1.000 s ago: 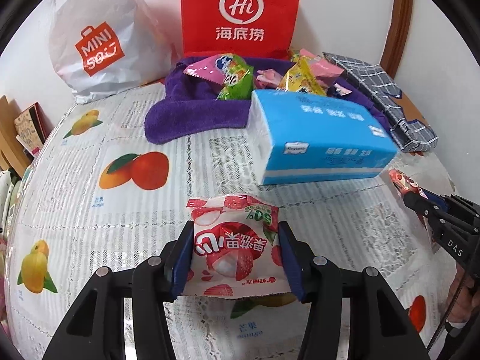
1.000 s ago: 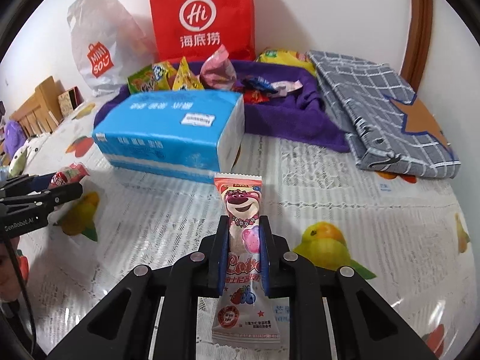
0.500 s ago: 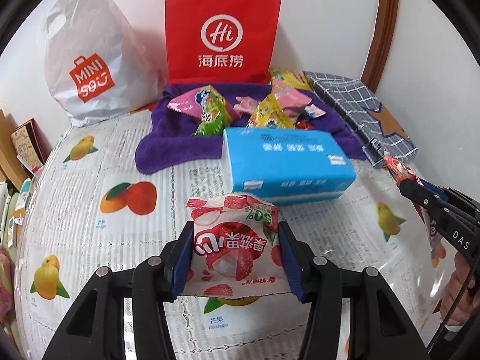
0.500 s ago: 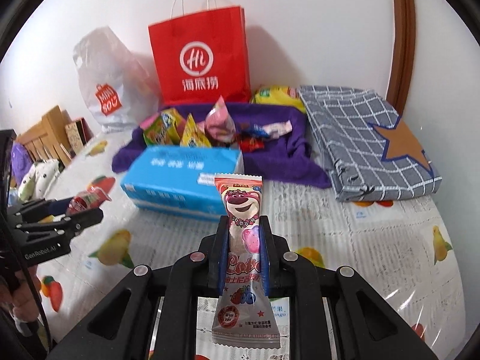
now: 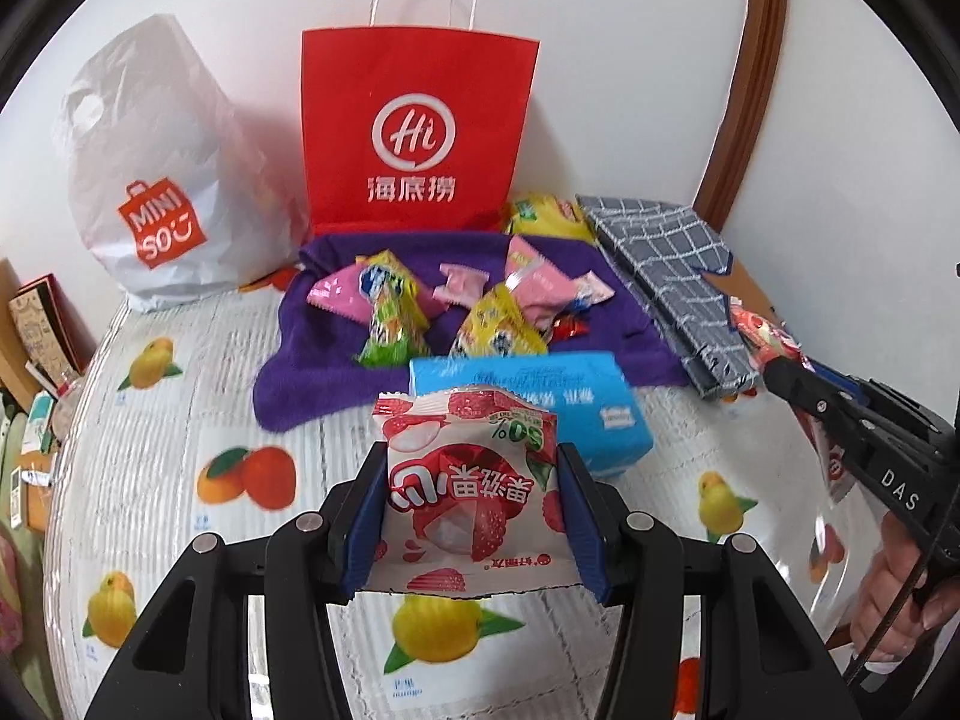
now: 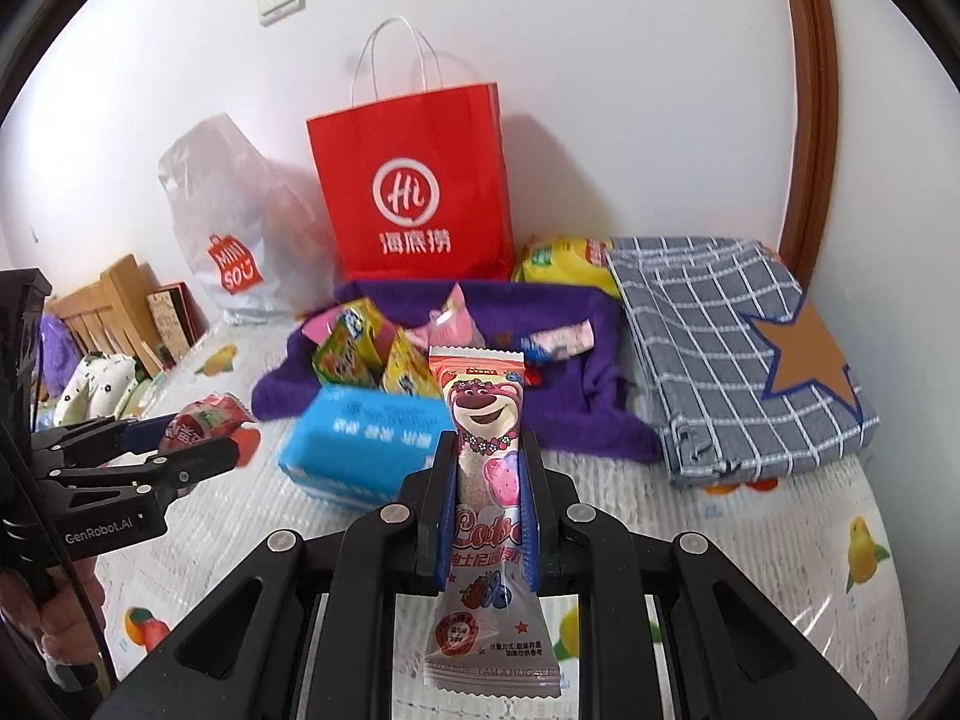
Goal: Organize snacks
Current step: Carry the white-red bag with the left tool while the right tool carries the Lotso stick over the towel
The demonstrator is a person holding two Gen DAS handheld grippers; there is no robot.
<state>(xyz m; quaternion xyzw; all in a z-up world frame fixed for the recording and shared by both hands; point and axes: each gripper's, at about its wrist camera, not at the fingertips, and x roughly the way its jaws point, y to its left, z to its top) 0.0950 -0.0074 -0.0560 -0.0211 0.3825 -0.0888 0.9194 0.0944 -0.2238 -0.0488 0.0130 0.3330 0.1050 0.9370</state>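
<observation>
Right now your left gripper (image 5: 471,516) is clamped on the lychee jelly packet (image 5: 471,498), pads pressing both side edges, packet upright and off the tablecloth (image 5: 168,438). Your right gripper (image 6: 489,510) is pinched on the Lotso bear candy packet (image 6: 487,480) — narrow wrapper, held vertical, tail hanging below the fingers. Just beyond both: the blue tissue pack (image 5: 543,408) lying flat on the fruit-print cloth. Behind it, the purple towel (image 5: 312,372) carries the loose snack pile (image 5: 390,312) — green, yellow and pink wrappers. Folded grey checked cloth (image 6: 726,348) sits right of the towel. Farthest back, against the wall: red paper bag (image 5: 414,132) and white Miniso bag (image 5: 156,180).
</observation>
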